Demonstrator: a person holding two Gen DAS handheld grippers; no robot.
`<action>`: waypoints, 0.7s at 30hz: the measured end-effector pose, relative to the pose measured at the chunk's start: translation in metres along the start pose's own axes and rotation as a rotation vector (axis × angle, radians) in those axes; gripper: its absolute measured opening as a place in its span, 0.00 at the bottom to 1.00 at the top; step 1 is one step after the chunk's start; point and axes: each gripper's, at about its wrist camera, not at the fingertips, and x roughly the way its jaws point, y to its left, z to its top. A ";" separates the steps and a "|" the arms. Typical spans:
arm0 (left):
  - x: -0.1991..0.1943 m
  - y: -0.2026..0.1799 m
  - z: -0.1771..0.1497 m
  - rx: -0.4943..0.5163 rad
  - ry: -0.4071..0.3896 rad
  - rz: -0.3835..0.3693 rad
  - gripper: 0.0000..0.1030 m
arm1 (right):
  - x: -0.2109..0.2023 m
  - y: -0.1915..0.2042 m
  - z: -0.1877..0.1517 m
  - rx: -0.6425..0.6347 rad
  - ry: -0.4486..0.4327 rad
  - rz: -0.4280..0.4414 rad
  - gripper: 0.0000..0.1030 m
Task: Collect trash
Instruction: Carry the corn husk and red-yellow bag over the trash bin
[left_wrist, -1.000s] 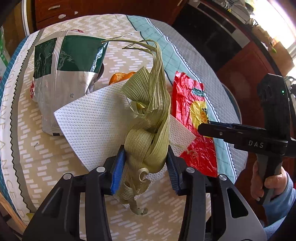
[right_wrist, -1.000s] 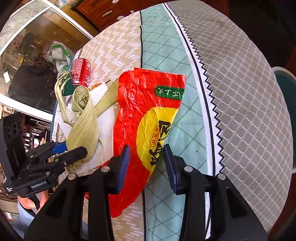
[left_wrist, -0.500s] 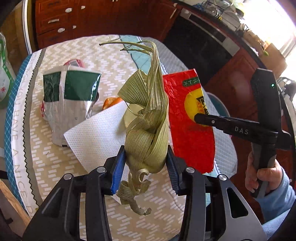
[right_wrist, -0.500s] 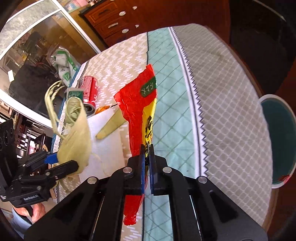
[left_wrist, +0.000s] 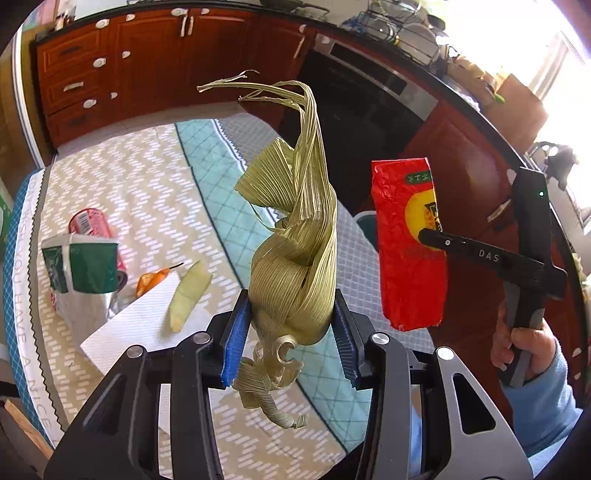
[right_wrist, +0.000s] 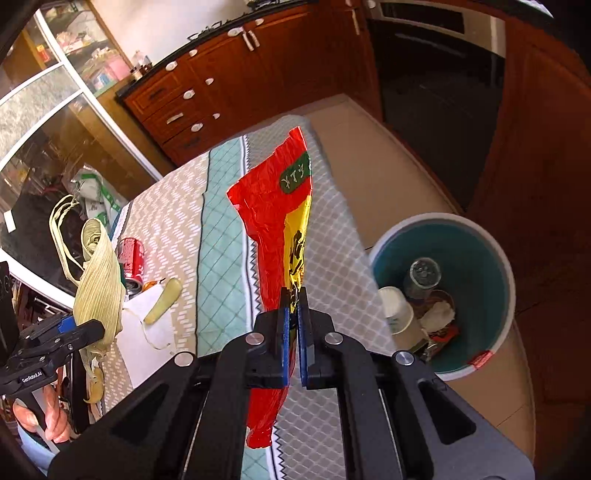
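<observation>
Left gripper (left_wrist: 290, 341) part open, clamped on husk (left_wrist: 295, 258) sticking up past its fingers, right gripper (right_wrist: 291, 332) pinched tight on red wrapper (right_wrist: 275, 229), both lifted above table (left_wrist: 147, 192), bin (right_wrist: 472, 229) right of right gripper, can (left_wrist: 88, 225), napkin (left_wrist: 140, 325) below left.

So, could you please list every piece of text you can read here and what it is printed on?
"DAS": right gripper, on its arm.
"GenRobot.AI": left gripper, on its body.
"YOU HAVE A NICE D": tablecloth border; the rest is cut off.
Green label characters on the red wrapper: unreadable.
Barcode digits on the red can: too small.
</observation>
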 end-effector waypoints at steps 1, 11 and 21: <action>0.003 -0.008 0.004 0.011 0.002 -0.007 0.43 | -0.006 -0.009 0.003 0.010 -0.012 -0.015 0.04; 0.049 -0.082 0.033 0.124 0.041 -0.076 0.43 | -0.035 -0.108 0.008 0.132 -0.077 -0.144 0.04; 0.105 -0.124 0.047 0.182 0.127 -0.101 0.43 | 0.002 -0.167 0.000 0.217 -0.022 -0.180 0.04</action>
